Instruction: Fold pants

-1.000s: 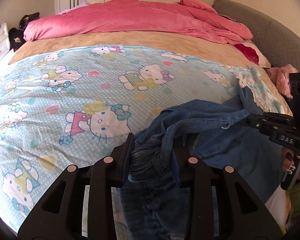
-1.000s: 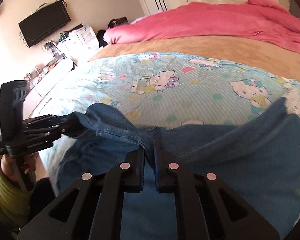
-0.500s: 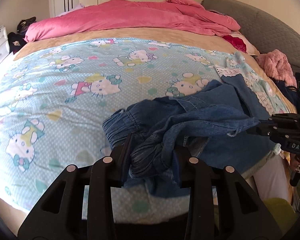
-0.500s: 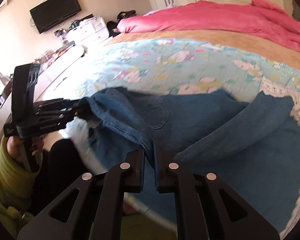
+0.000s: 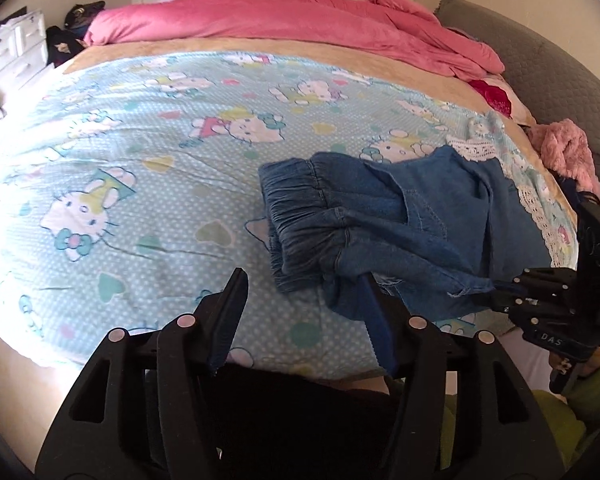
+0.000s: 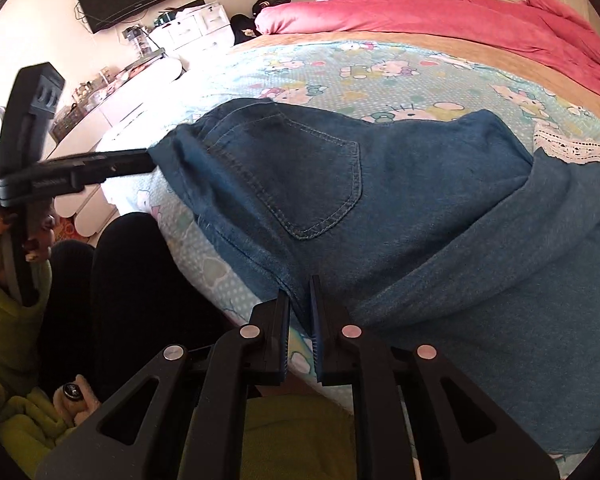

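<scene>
While the left gripper [image 5: 304, 312] has its jaws opening with nothing between them, the pants [image 5: 384, 232] lie bunched on the bed [image 5: 140, 184] at its one o'clock, and the right gripper [image 6: 300, 312], nearer, is clamped on their near edge.

The pants [image 5: 384, 232] are blue denim with an elastic, gathered waistband and a stitched back pocket. They lie bunched and loosely folded near the front edge of the bed [image 5: 140, 168], toward its right corner, partly draped over that edge.
</scene>
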### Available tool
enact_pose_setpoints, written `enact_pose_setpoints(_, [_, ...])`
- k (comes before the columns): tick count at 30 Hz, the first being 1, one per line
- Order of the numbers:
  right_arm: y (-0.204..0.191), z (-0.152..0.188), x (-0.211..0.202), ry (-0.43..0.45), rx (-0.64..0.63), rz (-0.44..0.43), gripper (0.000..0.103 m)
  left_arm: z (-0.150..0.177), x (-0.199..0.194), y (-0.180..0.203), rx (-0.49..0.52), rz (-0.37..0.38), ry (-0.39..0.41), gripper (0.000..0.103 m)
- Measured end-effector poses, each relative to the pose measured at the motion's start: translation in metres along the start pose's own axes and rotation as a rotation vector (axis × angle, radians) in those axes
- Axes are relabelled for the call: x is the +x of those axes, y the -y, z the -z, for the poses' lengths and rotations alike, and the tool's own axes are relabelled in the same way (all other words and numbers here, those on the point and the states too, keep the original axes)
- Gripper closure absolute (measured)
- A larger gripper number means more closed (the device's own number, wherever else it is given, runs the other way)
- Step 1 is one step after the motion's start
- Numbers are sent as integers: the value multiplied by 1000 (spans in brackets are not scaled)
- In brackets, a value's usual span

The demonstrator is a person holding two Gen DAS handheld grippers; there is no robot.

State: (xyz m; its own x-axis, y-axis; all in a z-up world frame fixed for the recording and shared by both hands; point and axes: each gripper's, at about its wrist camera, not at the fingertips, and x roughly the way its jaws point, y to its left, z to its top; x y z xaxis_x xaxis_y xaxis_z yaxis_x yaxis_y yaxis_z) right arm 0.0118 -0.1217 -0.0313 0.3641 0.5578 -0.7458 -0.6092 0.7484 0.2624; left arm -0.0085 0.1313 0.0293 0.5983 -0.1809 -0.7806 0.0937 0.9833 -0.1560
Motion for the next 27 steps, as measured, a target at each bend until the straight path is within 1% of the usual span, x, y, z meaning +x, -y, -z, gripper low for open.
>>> enact_pose_setpoints(2, [-1, -1, 2, -5, -1, -4, 93, -4, -14, 6, 14, -40, 41, 54])
enact_pose_setpoints(3, [-1, 0, 2, -5, -3, -2, 93, -6, -18, 8, 19, -47, 55, 54])
enact_pose_setpoints(6, [-2, -2, -1, -6, -2, -11, 90, -19, -23, 22, 40, -32, 90, 54])
enact_pose_setpoints(7, [-2, -3, -5, -4, -3, -24, 88, -23, -18, 28, 58, -23, 83, 55])
enact_pose_setpoints(8, [-3, -4, -8, 0, -7, -29, 87, -26, -5, 38, 84, -8, 59, 57])
enact_pose_setpoints(10, [-4, -7, -19, 22, -19, -32, 86, -28, 18, 52, 120, 8, 4, 65])
enact_pose_setpoints(11, [-4, -9, -25, 35, -18, -36, 82, -27, 30, 57, 137, -1, -21, 69])
enact_pose_setpoints(13, [-2, -11, -37, 72, -3, -36, 76, -19, 56, 65, 200, -95, -58, 69])
enact_pose_setpoints(14, [0, -13, -40, 87, 4, -31, 73, -13, 64, 65, 216, -124, -73, 69])
enact_pose_setpoints(15, [3, -14, -40, 98, 11, -14, 73, -7, 71, 65, 224, -132, -81, 69])
enact_pose_setpoints(18, [11, -18, -30, 94, 28, 45, 70, 0, 70, 68, 252, -151, -59, 69])
enact_pose_setpoints(19, [16, -19, -22, 86, 51, 78, 69, 1, 69, 68, 252, -148, -58, 69])
enact_pose_setpoints(20, [20, -18, -15, 67, 75, 92, 68, 1, 68, 66, 250, -144, -56, 69])
enact_pose_setpoints(21, [25, -18, -8, 40, 100, 98, 68, 2, 68, 63, 244, -136, -51, 69])
enact_pose_setpoints(22, [32, -14, 5, -15, 148, 110, 68, 2, 67, 60, 232, -124, -47, 69])
enact_pose_setpoints(23, [37, -12, 12, -38, 168, 108, 68, 0, 67, 61, 225, -117, -45, 69])
enact_pose_setpoints(25, [40, -14, 9, -26, 182, 90, 68, -1, 65, 60, 208, -102, -39, 69])
enact_pose_setpoints(26, [41, -16, 4, -18, 185, 80, 66, -1, 63, 60, 196, -97, -31, 68])
enact_pose_setpoints(27, [43, -19, -5, 11, 189, 73, 64, -1, 58, 58, 169, -83, -18, 64])
